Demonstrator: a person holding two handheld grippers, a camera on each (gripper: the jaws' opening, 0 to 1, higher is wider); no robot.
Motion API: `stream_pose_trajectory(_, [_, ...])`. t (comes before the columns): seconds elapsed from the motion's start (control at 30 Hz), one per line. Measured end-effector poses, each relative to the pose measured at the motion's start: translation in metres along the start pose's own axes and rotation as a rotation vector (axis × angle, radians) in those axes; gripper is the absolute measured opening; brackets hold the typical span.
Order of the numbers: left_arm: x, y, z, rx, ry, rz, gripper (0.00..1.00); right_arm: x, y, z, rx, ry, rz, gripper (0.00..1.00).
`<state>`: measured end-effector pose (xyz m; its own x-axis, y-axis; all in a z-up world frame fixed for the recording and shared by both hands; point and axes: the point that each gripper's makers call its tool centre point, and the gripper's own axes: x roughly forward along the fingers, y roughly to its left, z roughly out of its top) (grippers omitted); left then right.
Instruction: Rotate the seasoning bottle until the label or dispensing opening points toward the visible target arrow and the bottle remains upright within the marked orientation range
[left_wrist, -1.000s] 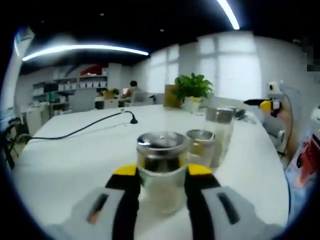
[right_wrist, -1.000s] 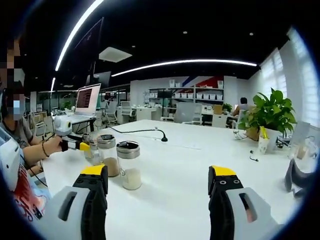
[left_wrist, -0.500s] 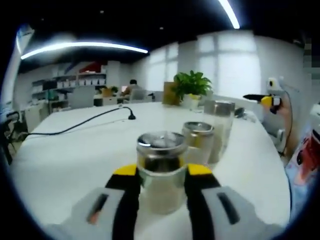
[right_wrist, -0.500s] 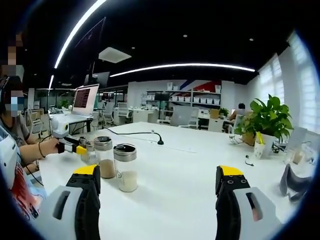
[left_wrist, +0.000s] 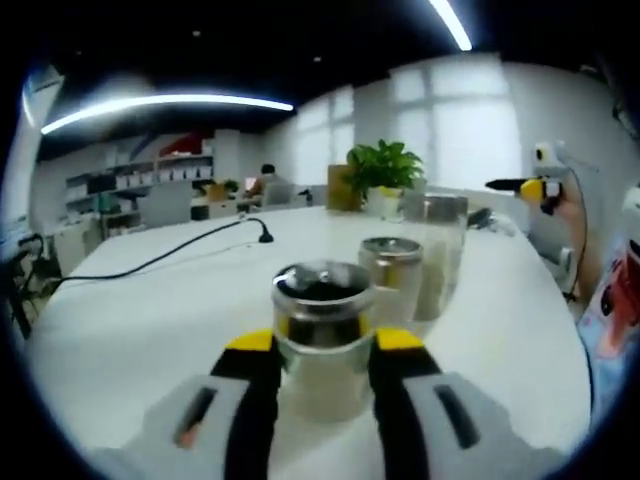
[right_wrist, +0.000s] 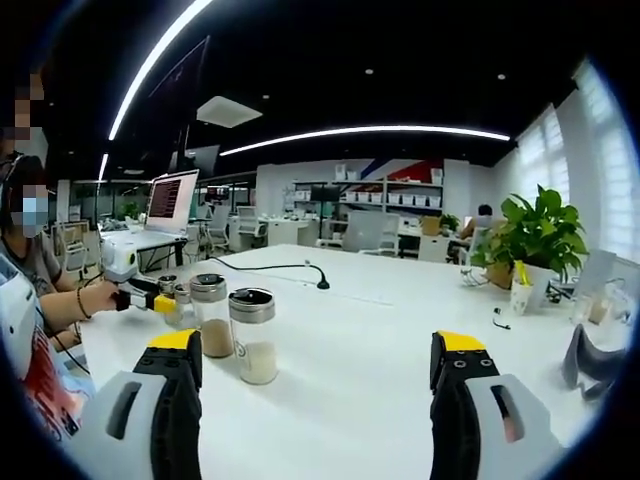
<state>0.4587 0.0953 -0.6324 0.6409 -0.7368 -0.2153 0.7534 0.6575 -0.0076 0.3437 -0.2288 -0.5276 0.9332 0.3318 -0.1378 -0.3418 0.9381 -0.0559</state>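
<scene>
In the left gripper view my left gripper (left_wrist: 322, 345) is shut on a short glass seasoning bottle (left_wrist: 320, 325) with a metal lid, upright on the white table (left_wrist: 130, 320). Behind it stand a second bottle (left_wrist: 392, 280) and a taller one (left_wrist: 436, 252). In the right gripper view the held bottle (right_wrist: 178, 303) is small at the left, with the left gripper (right_wrist: 150, 298) on it. Beside it stand a brown-filled bottle (right_wrist: 210, 316) and a white-filled bottle (right_wrist: 254, 336). My right gripper (right_wrist: 320, 355) is open above the table, to the right of the bottles, holding nothing.
A black cable with a small stand (left_wrist: 262, 236) crosses the table. A potted plant (right_wrist: 538, 235) sits at the far right edge, with small items (right_wrist: 518, 290) near it. A person (right_wrist: 35, 275) sits at the left, in front of a laptop (right_wrist: 172, 200). The right gripper (left_wrist: 530, 187) shows far right.
The left gripper view has swung a little, so the two bottles behind sit further left. My right gripper's jaws stand slightly wider apart than one second ago.
</scene>
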Motion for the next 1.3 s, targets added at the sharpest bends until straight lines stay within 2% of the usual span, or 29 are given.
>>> stream_pose_trajectory(0.37, [0.000, 0.001, 0.000, -0.016, -0.002, -0.024, 0.36, 0.000, 0.002, -0.001, 0.001, 0.008, 0.014, 0.97])
stream_pose_trajectory(0.43, [0.000, 0.001, 0.000, -0.006, 0.004, -0.033, 0.36, 0.001, 0.004, 0.001, 0.003, -0.009, 0.023, 0.97])
stream_pose_trajectory(0.6, [0.000, 0.001, -0.001, 0.007, 0.032, -0.115, 0.36, 0.000, 0.002, 0.004, 0.009, -0.023, 0.011, 0.97])
stream_pose_trajectory(0.77, [0.001, -0.001, -0.001, 0.030, 0.030, -0.215, 0.36, -0.002, 0.000, 0.006, 0.019, -0.034, 0.005, 0.97])
stream_pose_trajectory(0.93, [0.000, -0.003, -0.003, 0.054, 0.067, -0.292, 0.36, 0.000, 0.002, 0.004, 0.018, -0.026, 0.020, 0.96])
stream_pose_trajectory(1.13, [0.001, -0.004, -0.004, 0.076, 0.102, -0.314, 0.36, 0.001, 0.011, 0.006, 0.008, -0.032, 0.063, 0.96])
stream_pose_trajectory(1.3, [0.000, -0.007, -0.005, 0.081, 0.120, -0.368, 0.36, 0.002, 0.013, 0.005, 0.016, -0.031, 0.070, 0.96])
